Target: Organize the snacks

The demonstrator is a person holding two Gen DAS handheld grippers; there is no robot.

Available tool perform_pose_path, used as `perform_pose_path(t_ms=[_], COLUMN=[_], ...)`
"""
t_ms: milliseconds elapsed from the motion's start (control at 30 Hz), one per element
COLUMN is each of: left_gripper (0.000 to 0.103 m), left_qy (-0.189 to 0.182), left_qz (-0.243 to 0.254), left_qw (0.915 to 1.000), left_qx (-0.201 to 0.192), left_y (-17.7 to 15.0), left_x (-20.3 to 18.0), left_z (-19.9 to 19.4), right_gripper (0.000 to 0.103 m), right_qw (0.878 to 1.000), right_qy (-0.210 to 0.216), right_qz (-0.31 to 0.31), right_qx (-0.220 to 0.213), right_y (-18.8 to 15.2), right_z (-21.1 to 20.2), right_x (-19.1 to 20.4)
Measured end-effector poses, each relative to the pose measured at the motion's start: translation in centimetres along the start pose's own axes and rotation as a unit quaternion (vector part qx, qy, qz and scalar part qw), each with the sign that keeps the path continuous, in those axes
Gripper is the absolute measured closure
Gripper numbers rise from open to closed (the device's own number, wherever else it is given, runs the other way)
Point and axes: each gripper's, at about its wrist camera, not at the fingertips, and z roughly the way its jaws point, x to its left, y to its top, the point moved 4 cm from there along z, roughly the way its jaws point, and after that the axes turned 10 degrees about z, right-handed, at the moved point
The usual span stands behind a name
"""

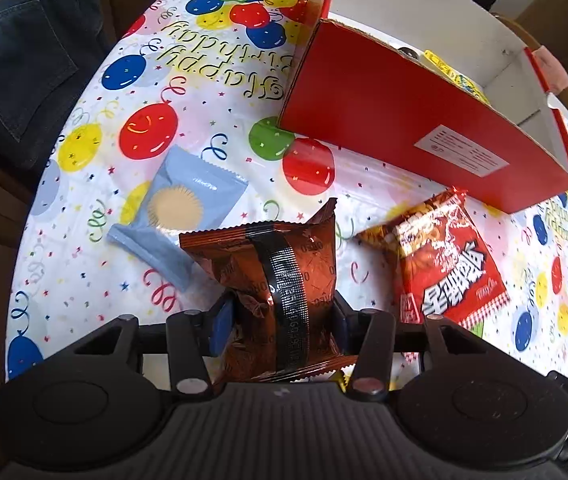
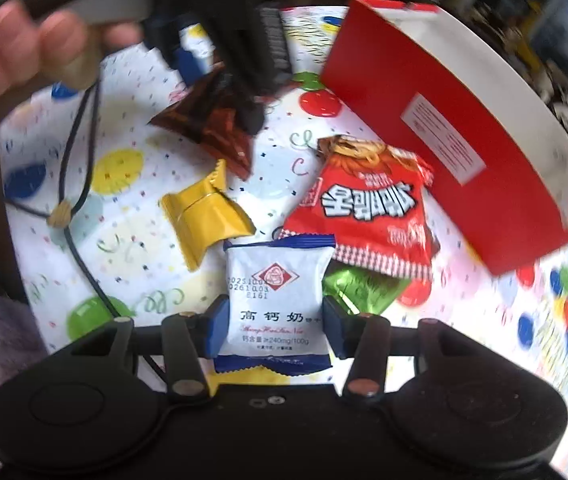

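From the left wrist view, the left gripper (image 1: 279, 320) has its jaws clamped on a crinkled brown foil snack packet with a black seam strip (image 1: 279, 280), pinched at the lower half so the packet stands up between the blue pads, above the balloon-printed birthday tablecloth (image 1: 203, 60). Ahead and to the right sits the open red cardboard box with a white interior (image 1: 404, 120), which already holds a yellow packet (image 1: 456, 72) by its far wall; a pale blue flat wrapper with a tan scalloped disc (image 1: 179, 216) lies to the left and a red noodle-snack bag with white lettering (image 1: 448, 268) lies on the cloth just before the box. From the right wrist view (blurred, so fine detail is uncertain), the right gripper (image 2: 275, 324) is closed on a white-and-blue milk tablet sachet (image 2: 275, 300), gripped at its sides. A yellow foil wrapper (image 2: 207, 212) and a green foil wrapper (image 2: 360, 288) rest nearby, the green one tucked partly under the red bag. The person's hand (image 2: 31, 48) holds the other gripper at upper left. Both arms appear to be in the carry step: each packet is secured but neither is over the box. The next move would call for bringing each one over the red rim, then releasing it inside.
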Motion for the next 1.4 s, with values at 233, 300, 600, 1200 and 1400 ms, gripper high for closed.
perform_pose_path(t_ms=[233, 300, 600, 1200, 1400], left_gripper=[0.055, 0.055, 0.055, 0.055, 0.055], left_qy=[-0.020, -0.020, -0.015, 0.003, 0.025], left_qz=[0.019, 0.032, 0.090, 0.129, 0.128], left_qw=[0.9994, 0.9987, 0.9897, 0.9847, 0.9871], left_qx=[-0.021, -0.035, -0.110, -0.117, -0.092], left_y=[-0.8, -0.9, 0.7, 10.3, 11.6], left_x=[0.7, 0.6, -1.0, -5.5, -5.7], left_z=[-2.5, -3.5, -8.9, -9.8, -7.6], right_gripper=[0.055, 0.055, 0.055, 0.055, 0.055], right_qw=[0.992, 0.987, 0.946, 0.933, 0.933], right_qy=[0.020, 0.028, 0.048, 0.020, 0.033], right_qz=[0.120, 0.154, 0.299, 0.326, 0.327], right_qx=[-0.022, -0.034, -0.116, -0.151, -0.146], right_y=[-0.7, -0.7, 1.6, 9.0, 10.0], right_z=[-1.8, -2.7, -7.0, -6.9, -5.7], right_x=[-1.7, -2.3, -6.3, -15.7, -17.8])
